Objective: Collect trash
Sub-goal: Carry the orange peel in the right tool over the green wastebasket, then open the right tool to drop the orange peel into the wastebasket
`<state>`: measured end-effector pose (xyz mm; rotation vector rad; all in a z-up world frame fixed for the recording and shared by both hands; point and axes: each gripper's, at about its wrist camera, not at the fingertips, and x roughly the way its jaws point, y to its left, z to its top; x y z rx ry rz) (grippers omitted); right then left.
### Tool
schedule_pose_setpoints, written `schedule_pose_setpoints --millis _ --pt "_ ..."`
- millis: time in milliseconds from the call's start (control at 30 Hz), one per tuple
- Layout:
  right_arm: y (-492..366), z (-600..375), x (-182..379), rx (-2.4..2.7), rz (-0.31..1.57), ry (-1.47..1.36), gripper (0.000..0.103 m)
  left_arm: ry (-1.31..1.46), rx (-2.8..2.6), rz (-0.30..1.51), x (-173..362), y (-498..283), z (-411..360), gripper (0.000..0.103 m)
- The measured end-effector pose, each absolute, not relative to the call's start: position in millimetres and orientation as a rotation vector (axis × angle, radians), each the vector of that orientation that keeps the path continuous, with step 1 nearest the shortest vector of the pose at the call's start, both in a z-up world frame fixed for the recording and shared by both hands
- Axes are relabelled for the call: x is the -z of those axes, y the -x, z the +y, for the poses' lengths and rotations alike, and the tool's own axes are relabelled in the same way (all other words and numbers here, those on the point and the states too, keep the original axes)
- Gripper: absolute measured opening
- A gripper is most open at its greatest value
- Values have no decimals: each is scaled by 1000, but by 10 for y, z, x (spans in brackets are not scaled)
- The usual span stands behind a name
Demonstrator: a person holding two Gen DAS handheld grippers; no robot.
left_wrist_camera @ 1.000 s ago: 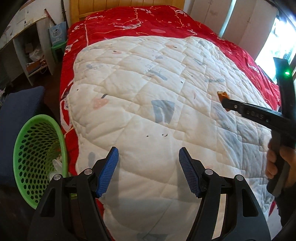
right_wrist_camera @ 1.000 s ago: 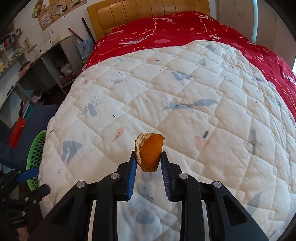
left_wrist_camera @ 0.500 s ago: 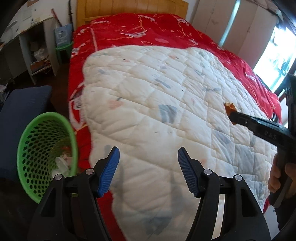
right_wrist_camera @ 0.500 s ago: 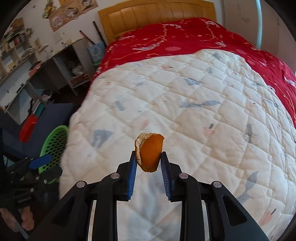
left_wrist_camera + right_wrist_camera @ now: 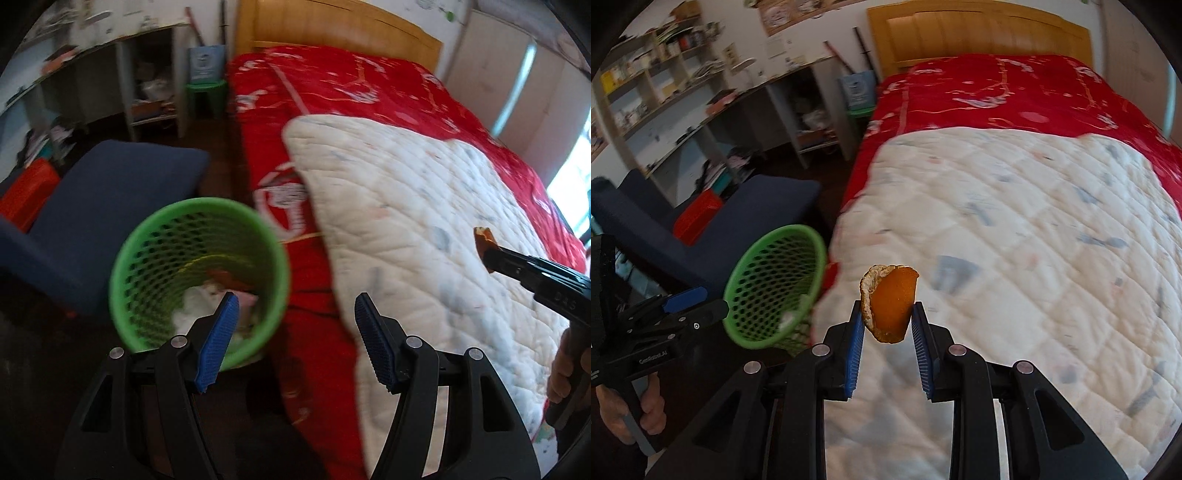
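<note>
**Q:** Left cam first, what've you got?

**Me:** My left claw (image 5: 293, 338) is spread wide with nothing in it, hanging over the floor by the bed (image 5: 424, 229). The green basket (image 5: 280, 258) sits just ahead on the left, with some white scraps and an orange bit inside. Off to the right you can see my right claw (image 5: 489, 254) out over the quilt with the orange peel (image 5: 483, 236) at its tip.

**Q:** And the right cam?

**Me:** There the right claw is clamped on the peel (image 5: 891, 301) by its lower half. I'd guess it weighs nothing, it's curled, kinda leathery and bendy, so a pinch across the flat faces suits it. It stands on edge, long axis roughly up-down, orange side facing the camera, pith edge to the left. The basket is left of it, well apart.
</note>
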<state>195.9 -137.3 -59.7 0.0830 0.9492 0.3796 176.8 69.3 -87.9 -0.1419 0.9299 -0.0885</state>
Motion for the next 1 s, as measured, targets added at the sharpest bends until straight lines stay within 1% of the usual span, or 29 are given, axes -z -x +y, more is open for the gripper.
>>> schedule_pose_setpoints --millis 333,500,700,733,767,800,833,900,967,1000 --pt "-2078 -377 612 -531 974 -47 26 248 -72 930 993 -1527 1603 64" --pt "-2154 43 714 -582 1002 -41 27 272 -108 931 1050 -1423 1812 64" --pt "-2287 459 811 -621 1024 -29 30 301 -142 933 1121 -1316 1988 64" --pt "-2306 512 833 -623 1026 -27 32 306 -148 934 1134 -1296 2013 64" --pt "-2328 563 847 -625 1026 -28 39 308 -152 935 1143 -1287 2026 64" --pt "-2341 602 850 -624 1025 -31 42 314 -157 938 1158 -1270 2046 64" --pt "-2356 632 858 -625 1025 -31 45 320 -160 941 1170 -1260 2063 64" --pt "-2357 656 859 -629 1025 -33 46 330 -162 943 1190 -1228 2089 64" --pt "-2317 623 848 -630 1024 -34 52 332 -165 945 1195 -1212 2101 64" --pt "-2298 595 836 -629 1021 -36 53 333 -165 943 1191 -1202 2101 64"
